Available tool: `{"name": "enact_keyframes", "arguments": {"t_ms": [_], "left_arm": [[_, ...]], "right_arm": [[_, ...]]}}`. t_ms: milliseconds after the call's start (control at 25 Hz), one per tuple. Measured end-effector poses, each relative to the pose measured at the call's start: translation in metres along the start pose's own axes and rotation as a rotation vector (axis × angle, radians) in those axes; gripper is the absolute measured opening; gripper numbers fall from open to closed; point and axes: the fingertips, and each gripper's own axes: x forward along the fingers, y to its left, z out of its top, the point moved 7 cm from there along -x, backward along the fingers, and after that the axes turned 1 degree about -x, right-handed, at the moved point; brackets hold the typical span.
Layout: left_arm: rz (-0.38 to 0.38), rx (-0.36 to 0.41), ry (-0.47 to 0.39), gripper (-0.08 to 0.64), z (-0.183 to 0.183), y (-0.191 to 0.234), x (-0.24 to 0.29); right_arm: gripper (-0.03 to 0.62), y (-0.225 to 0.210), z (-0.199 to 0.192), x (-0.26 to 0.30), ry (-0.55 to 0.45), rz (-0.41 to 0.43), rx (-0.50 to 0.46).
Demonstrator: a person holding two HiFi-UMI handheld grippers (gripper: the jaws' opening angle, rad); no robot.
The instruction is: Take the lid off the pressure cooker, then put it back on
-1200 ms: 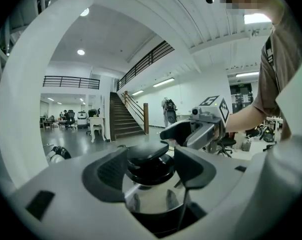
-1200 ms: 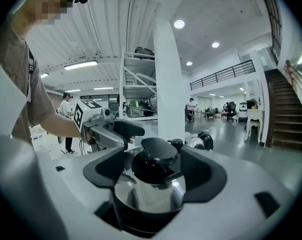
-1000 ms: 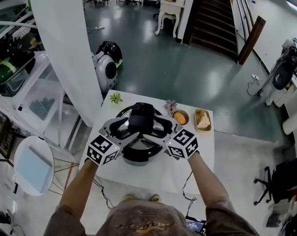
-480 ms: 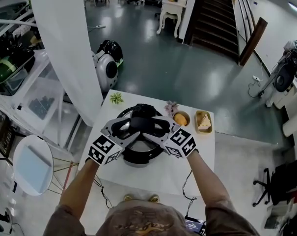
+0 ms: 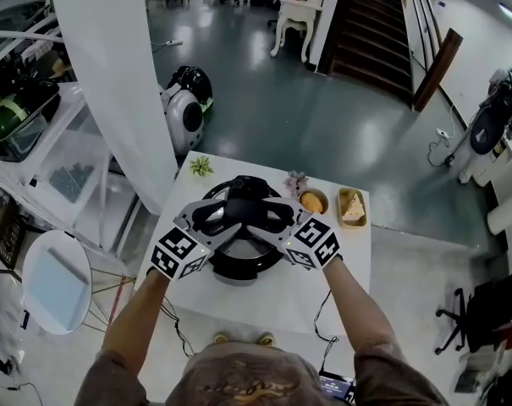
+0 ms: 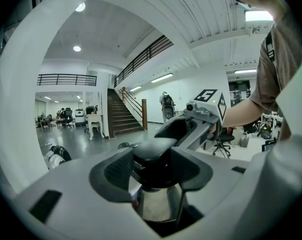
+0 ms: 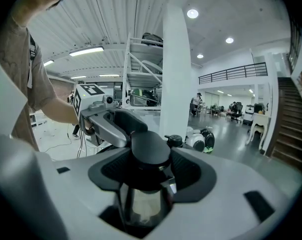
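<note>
There, left tongs (image 6: 154, 173) and right tongs (image 7: 150, 173), both just closing in, clamped the black knob (image 5: 245, 200) on the pressure cooker lid (image 5: 241, 262).

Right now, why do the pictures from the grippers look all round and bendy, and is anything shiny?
Left gripper view: a fisheye lens bends straight lines into curves, with dark corners; the black knob looms close and soft. Right gripper view: same bending, and a ceiling lamp glares white. Head view: sharper; the grey floor shines with reflections.

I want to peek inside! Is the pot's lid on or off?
On. The lid covers the cooker, black knob centred over it; nothing inside shows.
</note>
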Motion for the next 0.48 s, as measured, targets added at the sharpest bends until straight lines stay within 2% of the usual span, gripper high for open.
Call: {"name": "enact_keyframes", "arguments": {"t_ms": [480], "left_arm": [[-0.073, 0.011, 0.009, 0.233, 0.0013, 0.0081, -0.0014]], "right_arm": [[0.256, 0.0073, 0.0072, 0.0024, 0.07, -0.083, 0.065]]}}
